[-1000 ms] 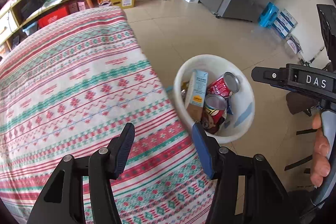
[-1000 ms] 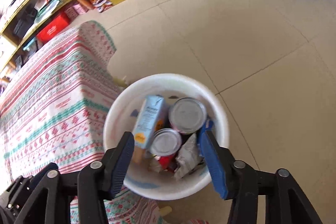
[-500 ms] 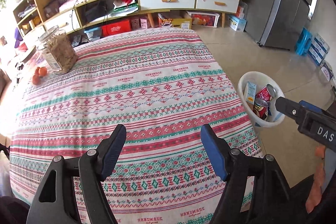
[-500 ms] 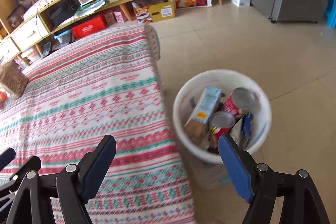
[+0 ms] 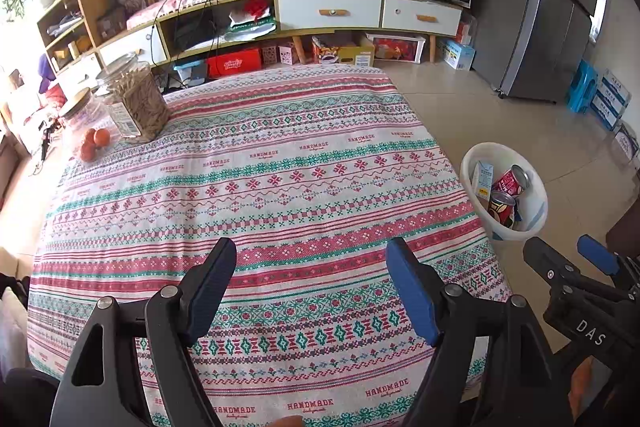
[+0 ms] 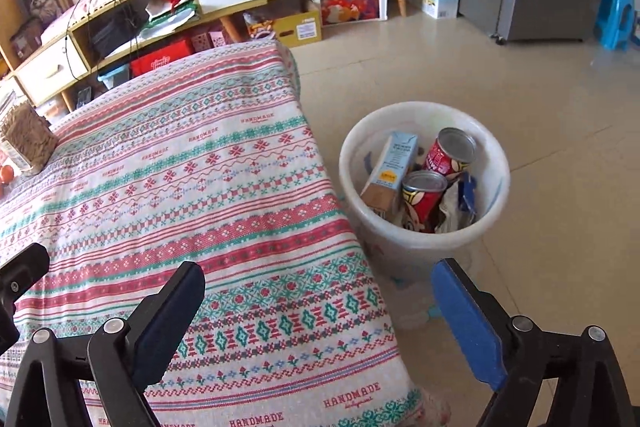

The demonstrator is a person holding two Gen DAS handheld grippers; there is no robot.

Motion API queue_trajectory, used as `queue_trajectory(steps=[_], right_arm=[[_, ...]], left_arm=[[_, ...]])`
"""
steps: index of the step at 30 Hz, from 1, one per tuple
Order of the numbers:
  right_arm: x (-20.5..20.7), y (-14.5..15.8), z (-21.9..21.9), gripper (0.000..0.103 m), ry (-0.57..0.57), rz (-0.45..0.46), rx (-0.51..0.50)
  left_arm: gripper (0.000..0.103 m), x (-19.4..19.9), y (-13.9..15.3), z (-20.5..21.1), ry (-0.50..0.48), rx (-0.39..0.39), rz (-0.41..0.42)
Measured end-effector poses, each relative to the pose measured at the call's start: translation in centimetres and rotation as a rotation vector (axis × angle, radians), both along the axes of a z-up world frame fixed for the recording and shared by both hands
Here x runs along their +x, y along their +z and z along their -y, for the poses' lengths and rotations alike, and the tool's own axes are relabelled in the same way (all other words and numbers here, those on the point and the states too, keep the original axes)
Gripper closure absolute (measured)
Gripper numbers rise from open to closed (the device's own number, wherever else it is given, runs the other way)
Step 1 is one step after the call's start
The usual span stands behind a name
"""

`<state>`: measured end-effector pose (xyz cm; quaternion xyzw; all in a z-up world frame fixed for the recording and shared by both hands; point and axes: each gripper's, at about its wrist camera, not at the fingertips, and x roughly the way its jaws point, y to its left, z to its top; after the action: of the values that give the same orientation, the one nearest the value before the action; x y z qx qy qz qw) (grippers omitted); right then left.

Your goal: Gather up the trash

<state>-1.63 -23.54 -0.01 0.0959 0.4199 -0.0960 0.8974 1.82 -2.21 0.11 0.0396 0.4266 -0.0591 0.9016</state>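
A white bin [image 6: 425, 243] [image 5: 536, 183] stands on the floor to the right of the table. It holds a pale blue carton [image 6: 394, 163], two red cans [image 6: 450, 153] [image 5: 510, 181] and crumpled wrappers. My left gripper [image 5: 312, 283] hangs over the patterned tablecloth [image 5: 248, 187], its jaws opening with nothing between them. My right gripper [image 6: 320, 303] [image 5: 564, 259] hovers above the table's right edge, short of the bin, its jaws opening and empty too.
Two glass jars [image 5: 134, 99] and small oranges [image 5: 96, 143] sit at the table's far left corner. A low cabinet [image 5: 332, 13] with boxes under it lines the back wall. A grey fridge [image 5: 560, 7] and a blue stool [image 5: 584, 87] stand at the right.
Both grippers have pulled back from over the bin toward the table and tilted up. Their jaws have spread wider. The bin now lies farther off to the right.
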Motion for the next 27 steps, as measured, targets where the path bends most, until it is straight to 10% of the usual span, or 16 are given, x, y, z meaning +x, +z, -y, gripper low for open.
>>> queue_trajectory(steps=[27], right_arm=[[0.15,-0.24,-0.34,0.001,-0.034,-0.027,-0.078]], left_arm=[[0.017,0.87,-0.86,-0.4,0.0,-0.003,-0.016]])
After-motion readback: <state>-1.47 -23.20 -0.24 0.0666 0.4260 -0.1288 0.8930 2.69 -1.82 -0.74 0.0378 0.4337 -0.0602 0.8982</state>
